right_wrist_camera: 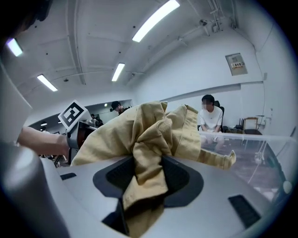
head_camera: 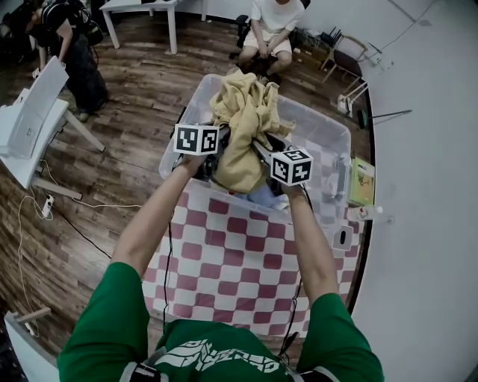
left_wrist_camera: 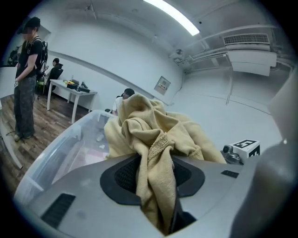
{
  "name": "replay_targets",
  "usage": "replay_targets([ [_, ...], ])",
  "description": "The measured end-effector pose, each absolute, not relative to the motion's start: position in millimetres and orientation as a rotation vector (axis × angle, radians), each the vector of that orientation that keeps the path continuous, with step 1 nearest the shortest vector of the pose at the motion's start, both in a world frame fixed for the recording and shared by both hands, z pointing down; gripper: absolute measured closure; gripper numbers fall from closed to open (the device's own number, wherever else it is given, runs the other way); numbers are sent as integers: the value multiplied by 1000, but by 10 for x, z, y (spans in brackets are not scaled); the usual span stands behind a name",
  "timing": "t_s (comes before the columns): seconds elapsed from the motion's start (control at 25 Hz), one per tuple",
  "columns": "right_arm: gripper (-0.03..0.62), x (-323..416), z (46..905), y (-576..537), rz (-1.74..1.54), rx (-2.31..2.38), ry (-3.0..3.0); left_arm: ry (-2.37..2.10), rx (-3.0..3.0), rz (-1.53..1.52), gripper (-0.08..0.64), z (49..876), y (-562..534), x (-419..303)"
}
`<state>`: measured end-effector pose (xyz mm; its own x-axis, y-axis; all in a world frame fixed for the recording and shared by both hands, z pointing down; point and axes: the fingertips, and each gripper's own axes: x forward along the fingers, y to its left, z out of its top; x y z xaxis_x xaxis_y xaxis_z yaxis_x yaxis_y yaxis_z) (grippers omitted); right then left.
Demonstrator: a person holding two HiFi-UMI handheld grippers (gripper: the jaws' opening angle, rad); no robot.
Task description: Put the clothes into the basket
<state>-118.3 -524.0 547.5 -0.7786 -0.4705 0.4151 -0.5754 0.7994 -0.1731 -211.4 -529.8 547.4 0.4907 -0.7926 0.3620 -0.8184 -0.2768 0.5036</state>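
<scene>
The person in the green top has both arms stretched out over the surface, which is covered in a red and white checked cloth. A yellow garment is bunched up between the two tools, and they hold it in the air over the clear plastic basket at the far end of the surface.

The left gripper has its fingers closed on a thick fold of the yellow fabric. The cloth is squeezed between the dark pads, spills back towards the handle, and billows up in front. The right gripper is clamped on another fold of the same garment, which is pinched tight between its pads with a tail hanging out behind. The two tools sit near each other, with their marker cubes on either side of the bundle.

Most of the garment is heaped above the middle of the basket. Its lower part hangs down by the near wall, and I can't tell whether it touches the inside. One cuffed sleeve end sticks out to the right over the rim.

Beyond the basket a person in a white shirt sits on a chair. Another person in dark clothes stands off to the left on the wooden floor, near a white table.
</scene>
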Motion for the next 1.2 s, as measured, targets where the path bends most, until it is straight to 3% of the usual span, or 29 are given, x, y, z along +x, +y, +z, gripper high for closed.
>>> replay_targets([
  [0.32,411,-1089,6099,-5419,662,732,-2511,-1176,1955,243,423,6085,-5520,-2003],
  [0.76,416,-947,6974,-5297,749,563,-2264,-1074,1719,538,423,7109,-5368,-1853],
  [1.2,416,-926,7463,-5243,797,523,-2156,-1075,1623,749,423,7601,-5269,-1882],
])
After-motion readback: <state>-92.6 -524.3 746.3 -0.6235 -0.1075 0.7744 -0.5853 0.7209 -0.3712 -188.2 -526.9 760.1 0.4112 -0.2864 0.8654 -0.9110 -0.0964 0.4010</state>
